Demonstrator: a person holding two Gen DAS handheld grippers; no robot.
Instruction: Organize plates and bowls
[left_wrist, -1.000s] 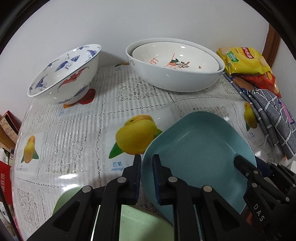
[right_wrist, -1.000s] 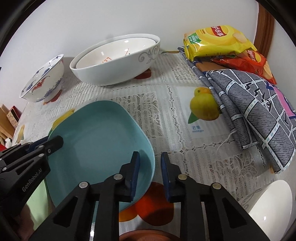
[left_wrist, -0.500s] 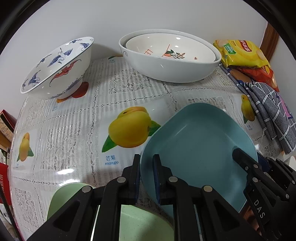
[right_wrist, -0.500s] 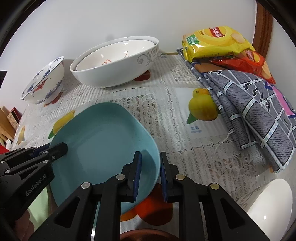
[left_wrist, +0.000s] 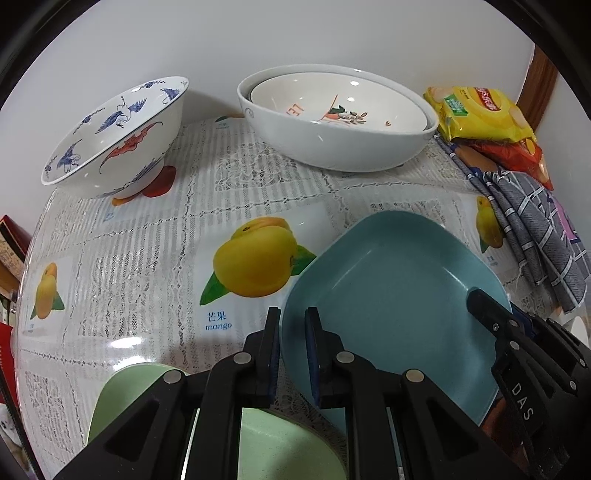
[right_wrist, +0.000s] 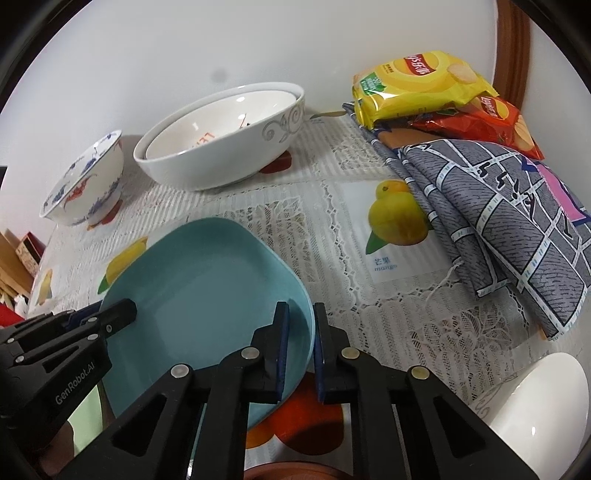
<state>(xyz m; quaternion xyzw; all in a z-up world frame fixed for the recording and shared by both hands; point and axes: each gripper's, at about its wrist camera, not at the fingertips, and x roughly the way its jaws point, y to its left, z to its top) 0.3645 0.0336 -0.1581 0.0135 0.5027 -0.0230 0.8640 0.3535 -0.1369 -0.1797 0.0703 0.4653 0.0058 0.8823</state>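
A blue square plate (left_wrist: 391, 291) is held by both grippers over the tablecloth; it also shows in the right wrist view (right_wrist: 199, 288). My left gripper (left_wrist: 292, 325) is shut on its left rim. My right gripper (right_wrist: 300, 321) is shut on its right rim. A green plate (left_wrist: 280, 439) lies under my left gripper. A blue-and-white patterned bowl (left_wrist: 114, 136) stands at the back left. Two nested white bowls (left_wrist: 336, 118) stand at the back middle.
Yellow and red chip bags (right_wrist: 424, 88) and a folded grey checked cloth (right_wrist: 498, 206) lie at the right. A white cup (right_wrist: 535, 410) is at the lower right, a brown dish rim (right_wrist: 291, 472) at the bottom edge. Boxes (right_wrist: 18, 258) sit past the table's left edge.
Both grippers have closed onto the blue plate's rims and lifted it slightly. The views have shifted a little toward the back of the table.
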